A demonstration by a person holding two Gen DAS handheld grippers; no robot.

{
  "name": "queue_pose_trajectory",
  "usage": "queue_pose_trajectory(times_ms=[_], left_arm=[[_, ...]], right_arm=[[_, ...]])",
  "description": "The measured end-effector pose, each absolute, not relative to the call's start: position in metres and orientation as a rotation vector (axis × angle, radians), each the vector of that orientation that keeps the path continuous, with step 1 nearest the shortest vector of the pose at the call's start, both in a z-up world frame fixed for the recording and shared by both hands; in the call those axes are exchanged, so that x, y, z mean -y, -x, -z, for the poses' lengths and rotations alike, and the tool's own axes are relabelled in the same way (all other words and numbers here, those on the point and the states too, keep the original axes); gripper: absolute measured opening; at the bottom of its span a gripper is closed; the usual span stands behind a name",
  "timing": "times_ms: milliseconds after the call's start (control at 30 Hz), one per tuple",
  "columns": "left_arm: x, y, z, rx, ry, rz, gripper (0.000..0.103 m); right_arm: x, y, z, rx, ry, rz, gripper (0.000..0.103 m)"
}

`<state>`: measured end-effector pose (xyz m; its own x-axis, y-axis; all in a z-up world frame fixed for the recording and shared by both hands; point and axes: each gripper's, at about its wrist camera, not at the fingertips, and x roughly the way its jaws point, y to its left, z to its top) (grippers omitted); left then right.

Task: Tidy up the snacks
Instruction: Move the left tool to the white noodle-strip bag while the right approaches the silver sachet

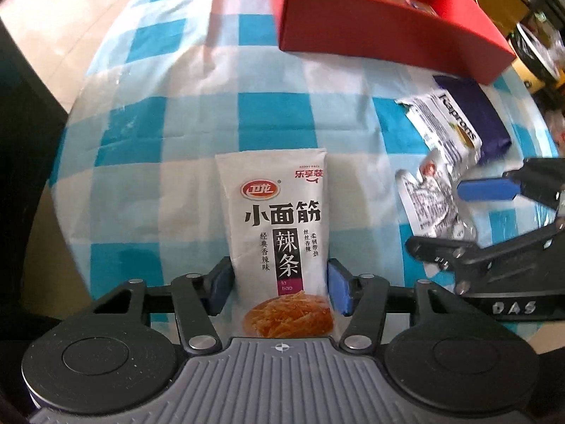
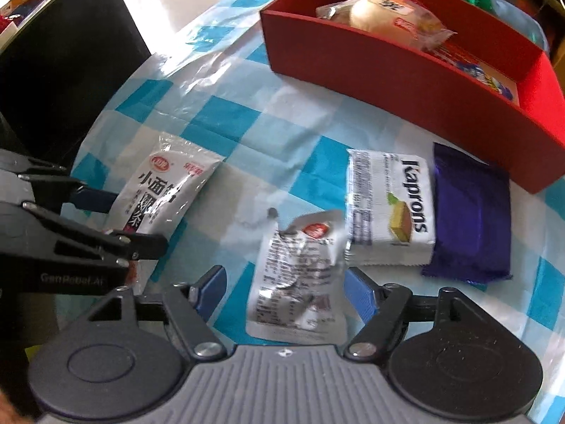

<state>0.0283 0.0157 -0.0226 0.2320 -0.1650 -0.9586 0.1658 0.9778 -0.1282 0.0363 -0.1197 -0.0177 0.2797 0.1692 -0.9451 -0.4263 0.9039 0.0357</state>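
Note:
A white spicy-strip snack packet (image 1: pixel 279 233) lies on the blue checked tablecloth (image 1: pixel 176 113), and my left gripper (image 1: pixel 280 289) has its blue pads against both sides of it. It also shows in the right wrist view (image 2: pixel 166 190). My right gripper (image 2: pixel 284 293) straddles a crumpled silver packet (image 2: pixel 300 279); the right pad touches it, the left pad stands apart. A white Kaprons wafer pack (image 2: pixel 392 208) and a purple packet (image 2: pixel 469 215) lie beside it. The red box (image 2: pixel 388 70) at the back holds a wrapped bun (image 2: pixel 381 14).
A dark cabinet (image 2: pixel 63 81) stands off the table's left edge. The floor (image 1: pixel 53 10) shows beyond the table. Clutter (image 1: pixel 536 46) sits behind the red box at the right.

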Motion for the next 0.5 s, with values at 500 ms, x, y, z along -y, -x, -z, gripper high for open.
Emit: queue_pose_trajectory(times_ms=[500], left_arm=[[-0.009, -0.032, 0.030, -1.320, -0.078, 0.229, 0.078]], right_arm=[[0.117, -0.024, 0.033, -1.185, 0.352, -0.322, 0.060]])
